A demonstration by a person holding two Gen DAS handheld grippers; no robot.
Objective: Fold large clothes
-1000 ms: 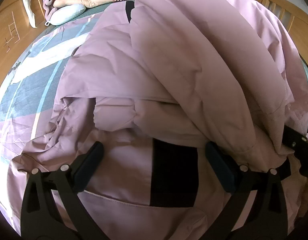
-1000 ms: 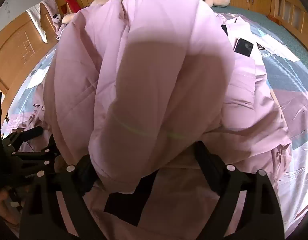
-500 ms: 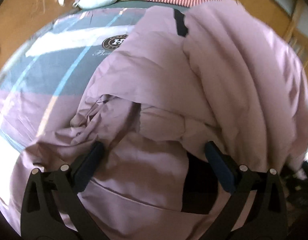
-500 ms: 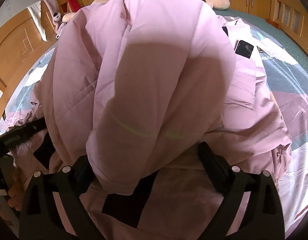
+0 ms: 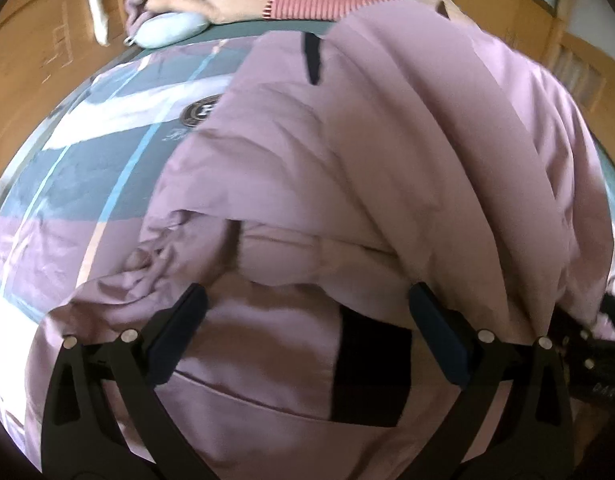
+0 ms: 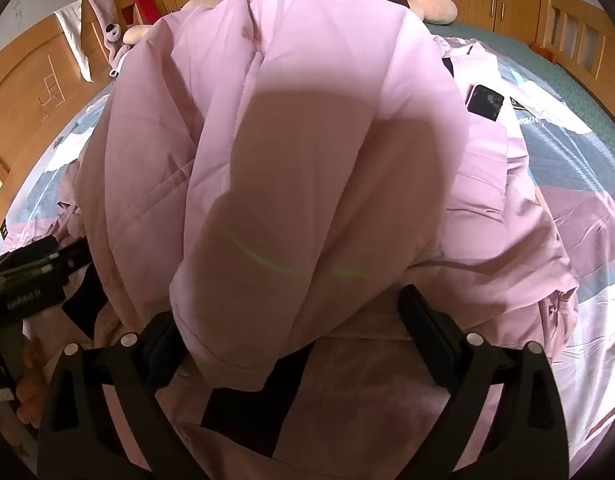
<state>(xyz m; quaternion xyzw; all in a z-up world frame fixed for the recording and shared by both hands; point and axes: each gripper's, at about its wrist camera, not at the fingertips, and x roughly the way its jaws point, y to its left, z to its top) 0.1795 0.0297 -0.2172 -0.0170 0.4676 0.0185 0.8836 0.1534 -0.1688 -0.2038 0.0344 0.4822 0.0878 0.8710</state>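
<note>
Now, line by line:

Left tool (image 5: 307, 308): fingers spread wide, dark pads (image 5: 183, 328) well apart; lilac cloth of the coat lies between and under them, and no pad is pressed onto a fold. Whether the pads touch the cloth cannot be told.

Right tool (image 6: 291, 320): fingers also spread wide; a thick padded fold of the coat bulges down between them and covers the tip of its left finger (image 6: 159, 340). The right finger stands clear beside the bulge. Nothing is pinched between the two.

Coat (image 6: 307, 140): a large pink-lilac padded coat, heaped on the bed, with one bulky fold raised in a hump over the flatter part nearest the tools. A black band (image 5: 371, 368) shows on the flat part between the left tool's fingers, and a black strip shows further up near the collar end.

Tools to each other: the left tool's body appears at the left edge of the right wrist view, low beside the heap; the right tool's body shows at the right edge of the left wrist view, partly under the fold.

Bed (image 5: 67, 184): a sheet in grey-blue, white and lilac blocks with a round emblem, partly hidden by the coat.

Far end: a plush toy (image 6: 423, 0) in a red-striped top and a pale blue cushion (image 5: 167, 30) lie by the wooden headboard (image 6: 31, 80).
</note>
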